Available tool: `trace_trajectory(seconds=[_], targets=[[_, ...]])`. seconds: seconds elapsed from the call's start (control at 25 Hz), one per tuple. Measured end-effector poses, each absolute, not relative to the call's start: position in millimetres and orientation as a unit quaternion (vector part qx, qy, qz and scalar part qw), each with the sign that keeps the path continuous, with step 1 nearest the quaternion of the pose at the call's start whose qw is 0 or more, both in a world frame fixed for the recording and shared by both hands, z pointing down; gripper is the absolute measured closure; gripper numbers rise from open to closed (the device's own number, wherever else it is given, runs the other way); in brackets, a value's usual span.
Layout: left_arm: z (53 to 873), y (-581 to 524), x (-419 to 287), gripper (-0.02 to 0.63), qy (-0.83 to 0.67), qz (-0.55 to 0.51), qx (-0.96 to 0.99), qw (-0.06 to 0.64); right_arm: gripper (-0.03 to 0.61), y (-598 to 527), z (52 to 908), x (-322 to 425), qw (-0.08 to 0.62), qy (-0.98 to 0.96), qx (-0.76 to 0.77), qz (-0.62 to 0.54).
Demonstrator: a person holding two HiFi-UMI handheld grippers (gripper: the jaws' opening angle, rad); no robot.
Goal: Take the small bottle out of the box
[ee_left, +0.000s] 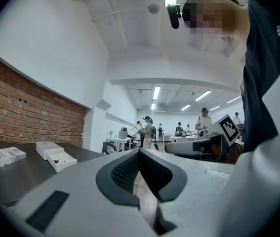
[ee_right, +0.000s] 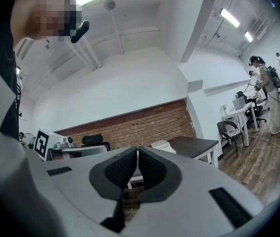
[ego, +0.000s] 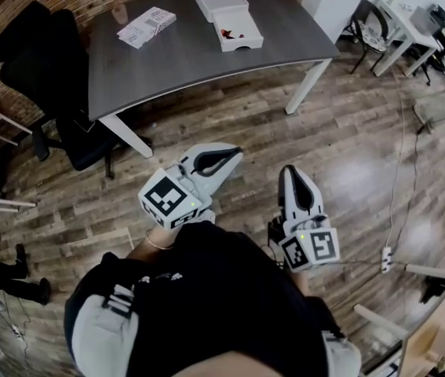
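An open white box [ego: 240, 34] sits at the far end of the dark table [ego: 191, 53], with small red items inside; I cannot make out a bottle. Its lid [ego: 220, 1] lies just behind it. Both grippers are held close to the person's body, over the wooden floor and well short of the table. My left gripper [ego: 236, 152] has its pads together with nothing between them. My right gripper [ego: 291, 170] is likewise shut and empty. The left gripper view shows the box [ee_left: 60, 161] low at the left, beyond the closed left gripper [ee_left: 140, 153]. The right gripper [ee_right: 137, 150] points toward the table [ee_right: 196, 144].
A printed packet [ego: 146, 27] lies on the table's left part. A black office chair [ego: 65, 108] stands left of the table. White desks and chairs [ego: 406, 30] are at the far right, and a cable and power strip [ego: 387, 259] lie on the floor. Several people stand far back [ee_left: 179, 128].
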State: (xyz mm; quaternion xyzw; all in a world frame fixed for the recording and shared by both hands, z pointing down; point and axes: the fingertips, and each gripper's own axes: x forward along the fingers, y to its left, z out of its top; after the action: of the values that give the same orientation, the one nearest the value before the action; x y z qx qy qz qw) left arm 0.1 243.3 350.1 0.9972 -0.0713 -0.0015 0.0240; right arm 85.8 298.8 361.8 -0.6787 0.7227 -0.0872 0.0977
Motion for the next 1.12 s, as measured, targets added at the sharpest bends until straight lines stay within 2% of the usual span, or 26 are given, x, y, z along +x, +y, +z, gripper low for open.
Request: trace_trajectory(seconds=[1.12], targets=[[369.5,39.4,-6.2,0.612,-0.051,-0.010,0.997,0.063,0.538,112.2,375.1,81.3,0.069,0.696,-0.706,-0.110]])
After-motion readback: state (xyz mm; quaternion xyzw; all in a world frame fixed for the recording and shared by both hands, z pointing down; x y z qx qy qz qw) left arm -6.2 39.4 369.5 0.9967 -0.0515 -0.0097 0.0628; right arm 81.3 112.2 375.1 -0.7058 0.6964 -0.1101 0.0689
